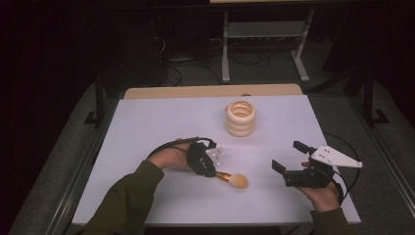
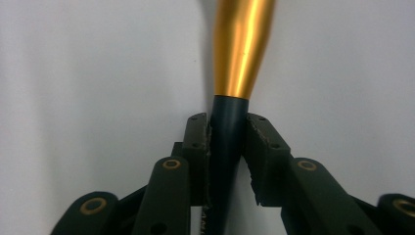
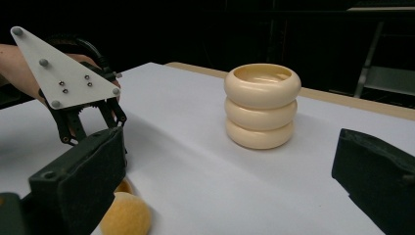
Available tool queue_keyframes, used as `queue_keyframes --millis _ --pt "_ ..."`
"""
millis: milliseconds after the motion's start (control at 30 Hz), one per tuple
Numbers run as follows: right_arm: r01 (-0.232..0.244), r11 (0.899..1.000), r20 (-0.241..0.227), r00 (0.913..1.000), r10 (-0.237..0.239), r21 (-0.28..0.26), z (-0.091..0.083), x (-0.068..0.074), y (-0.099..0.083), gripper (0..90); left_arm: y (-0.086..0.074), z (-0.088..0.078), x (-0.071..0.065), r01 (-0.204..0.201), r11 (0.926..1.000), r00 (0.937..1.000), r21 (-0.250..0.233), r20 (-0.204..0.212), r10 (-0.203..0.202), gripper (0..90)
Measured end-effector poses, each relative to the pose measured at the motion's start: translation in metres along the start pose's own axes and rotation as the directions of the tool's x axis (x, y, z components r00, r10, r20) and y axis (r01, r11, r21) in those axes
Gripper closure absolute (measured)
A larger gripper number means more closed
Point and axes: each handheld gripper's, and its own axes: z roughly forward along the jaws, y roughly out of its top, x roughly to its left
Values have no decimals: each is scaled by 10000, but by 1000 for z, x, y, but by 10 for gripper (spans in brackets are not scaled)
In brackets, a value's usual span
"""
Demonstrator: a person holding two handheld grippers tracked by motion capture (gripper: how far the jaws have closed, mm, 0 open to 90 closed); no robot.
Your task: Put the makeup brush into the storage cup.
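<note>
A makeup brush (image 1: 230, 178) lies on the white table (image 1: 156, 122), with a dark handle, a gold ferrule (image 2: 242, 49) and a fluffy tan head (image 3: 125, 215) pointing right. My left gripper (image 1: 211, 172) is shut on the dark handle (image 2: 227, 137), both pads pressed against it. The right gripper (image 1: 288, 155) is held open to the right of the brush head, nothing between its jaws, facing a cream holder (image 1: 241, 118) shaped like three stacked rings. In the right gripper view, the holder (image 3: 262, 105) stands upright ahead and the left gripper (image 3: 110, 120) is at the left.
A wooden strip (image 1: 210, 91) runs along the table's far edge. Beyond it a grey metal stand (image 1: 264, 29) and cables sit on the dark floor. Cables trail from both grippers over the table. Bare table surface lies left of the holder and in front of both hands.
</note>
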Motion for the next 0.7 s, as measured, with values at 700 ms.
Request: queue_keyframes --millis 700 --pt "0 10000 -35 10000 0 -10 0 0 0 0 8 3 2 -40 9998 9995 182 314 34 726"
